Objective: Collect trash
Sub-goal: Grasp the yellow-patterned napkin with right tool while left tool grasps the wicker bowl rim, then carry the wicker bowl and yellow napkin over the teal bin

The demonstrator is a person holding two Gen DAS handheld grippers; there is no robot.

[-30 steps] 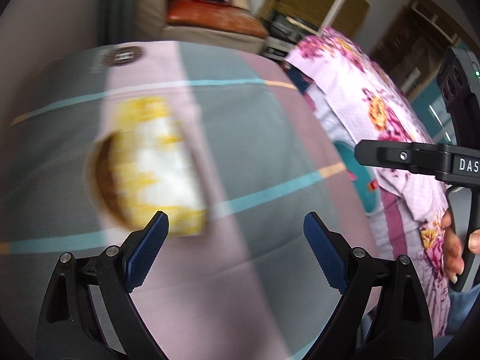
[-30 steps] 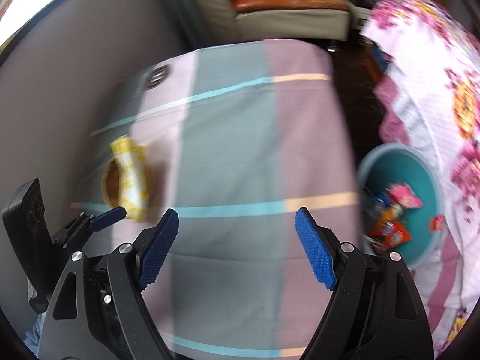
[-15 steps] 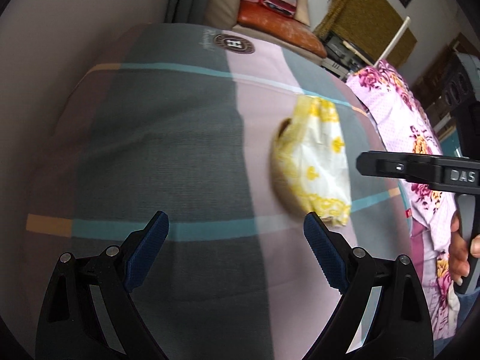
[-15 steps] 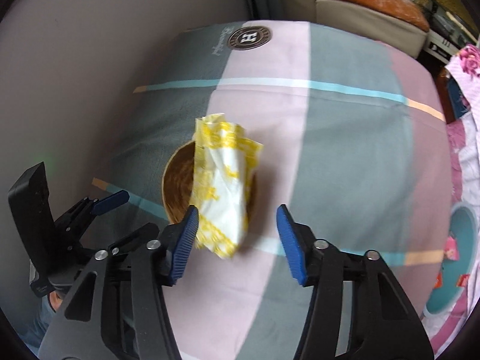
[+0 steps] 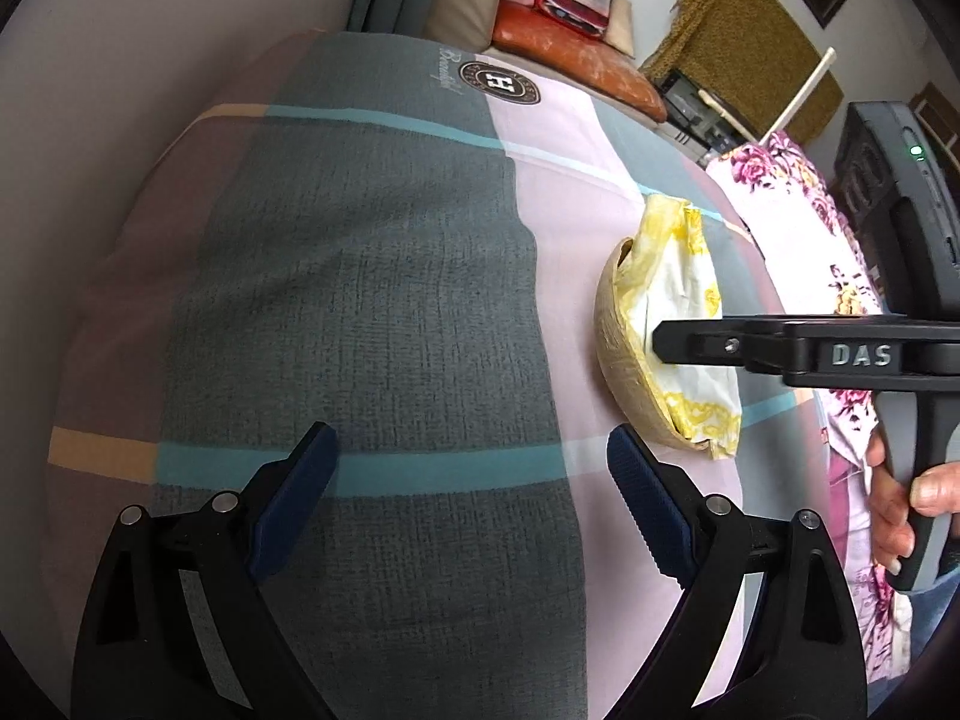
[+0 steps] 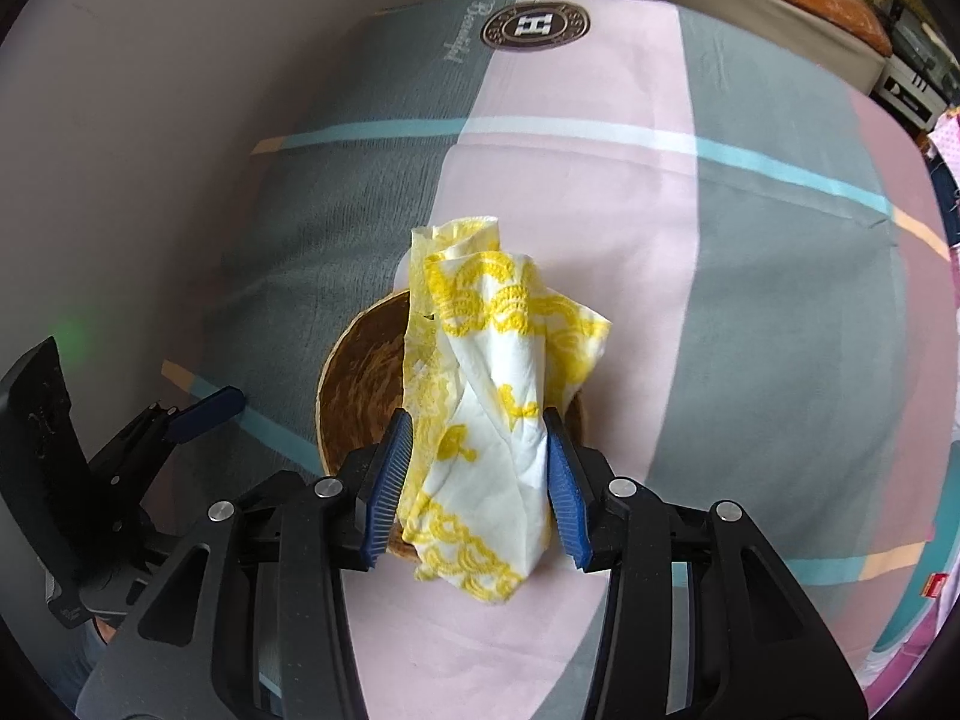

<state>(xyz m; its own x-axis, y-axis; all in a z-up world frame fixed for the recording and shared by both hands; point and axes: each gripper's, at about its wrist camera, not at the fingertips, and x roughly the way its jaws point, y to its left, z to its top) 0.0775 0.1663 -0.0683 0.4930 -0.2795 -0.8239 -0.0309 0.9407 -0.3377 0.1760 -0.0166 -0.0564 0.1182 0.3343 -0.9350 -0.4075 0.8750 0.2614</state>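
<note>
Blue-padded and empty, the left gripper (image 5: 471,498) hangs wide open over the checked cloth (image 5: 360,300). To its right a crumpled yellow-and-white napkin (image 6: 492,420) lies across a brown bowl (image 6: 360,384) on that cloth. The right gripper (image 6: 477,480) has just been closing, and its pads (image 6: 390,474) now press the napkin's sides from either hand, part-way closed. A hand (image 5: 900,504) holds its handle at far right.
</note>
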